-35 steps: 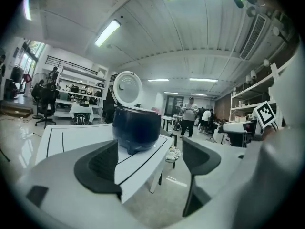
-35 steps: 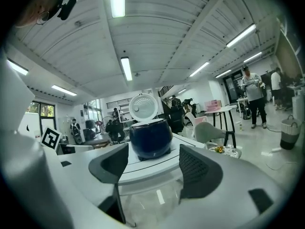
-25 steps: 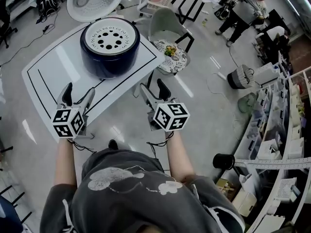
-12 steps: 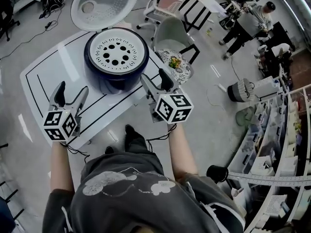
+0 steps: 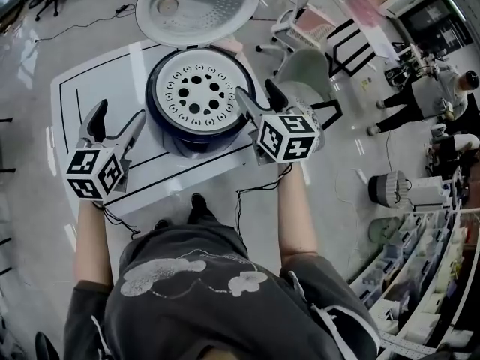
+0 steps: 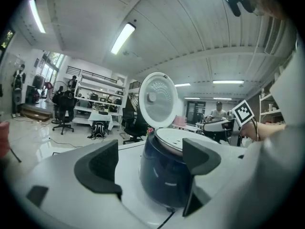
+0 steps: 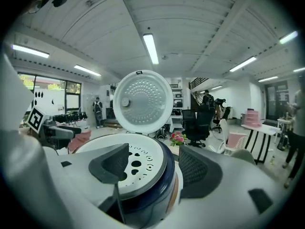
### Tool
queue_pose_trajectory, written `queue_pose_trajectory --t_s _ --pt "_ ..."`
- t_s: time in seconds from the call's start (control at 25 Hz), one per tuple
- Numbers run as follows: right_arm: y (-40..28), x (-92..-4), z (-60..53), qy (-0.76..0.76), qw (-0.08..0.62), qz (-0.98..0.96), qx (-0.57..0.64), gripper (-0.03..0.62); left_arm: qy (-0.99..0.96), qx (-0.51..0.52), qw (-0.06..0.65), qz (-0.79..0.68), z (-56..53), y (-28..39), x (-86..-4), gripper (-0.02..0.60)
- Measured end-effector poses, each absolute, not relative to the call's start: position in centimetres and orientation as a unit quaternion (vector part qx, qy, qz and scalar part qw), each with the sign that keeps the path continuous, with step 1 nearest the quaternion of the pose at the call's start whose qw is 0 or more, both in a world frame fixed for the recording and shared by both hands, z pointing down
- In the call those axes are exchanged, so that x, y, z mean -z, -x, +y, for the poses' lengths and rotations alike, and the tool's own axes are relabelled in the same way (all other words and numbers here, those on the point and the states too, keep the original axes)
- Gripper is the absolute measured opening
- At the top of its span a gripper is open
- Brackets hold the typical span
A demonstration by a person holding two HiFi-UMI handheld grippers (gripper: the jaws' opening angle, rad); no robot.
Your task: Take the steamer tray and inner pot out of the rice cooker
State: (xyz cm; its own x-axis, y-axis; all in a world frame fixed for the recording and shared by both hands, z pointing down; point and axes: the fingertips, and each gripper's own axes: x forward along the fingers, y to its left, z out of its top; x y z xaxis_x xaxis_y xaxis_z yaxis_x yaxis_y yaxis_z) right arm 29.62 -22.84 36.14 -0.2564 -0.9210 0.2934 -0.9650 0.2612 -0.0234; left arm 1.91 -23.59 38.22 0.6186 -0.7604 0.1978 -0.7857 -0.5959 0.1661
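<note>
Here, at the left, the left gripper (image 5: 118, 121) hovers over the white table (image 5: 79, 100) just beside the rice cooker (image 5: 196, 139), its jaws wide apart with nothing held between them; in the left gripper view the cooker's dark blue wall fills the gap ahead, apart from both jaws. The cooker stands in the middle of the table with its lid (image 5: 199, 2) swung up and back. The steamer tray (image 5: 196, 96), white and full of round holes, sits in the cooker's mouth, and the inner pot beneath it is hidden. The right gripper (image 5: 259, 98) is at the cooker's right edge, jaws also wide apart and empty: one jaw hangs over the tray's rim and the other outside the wall, though contact cannot be told. Further right stands a grey chair (image 5: 315, 66).
</note>
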Motion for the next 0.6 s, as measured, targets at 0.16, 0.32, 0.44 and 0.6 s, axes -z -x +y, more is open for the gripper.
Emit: queue_pose_trajectory --t_s 0.16,0.32,0.44,0.6 --pt "-28.9 -37.7 -26.6 -0.552 0.169 -0.810 -0.099 0.318 -0.873 -0.048 0.120 -0.470 -25.5 -2.1 -37.6 0.413" --pt "-28.9 -39.5 -29.2 -0.513 0.226 -0.823 -0.096 0.318 -0.862 -0.051 0.118 -0.491 -26.9 -2.7 -37.5 0.413" --pt "-28.8 -40.7 -30.1 -0.487 0.265 -0.826 -0.097 0.316 -0.853 -0.053 0.121 -0.505 -27.2 -2.8 -37.5 0.413" --pt "-28.1 -42.0 -30.5 -0.456 0.319 -0.824 -0.104 0.316 -0.840 -0.046 0.124 -0.526 -27.7 -2.5 -37.2 0.413"
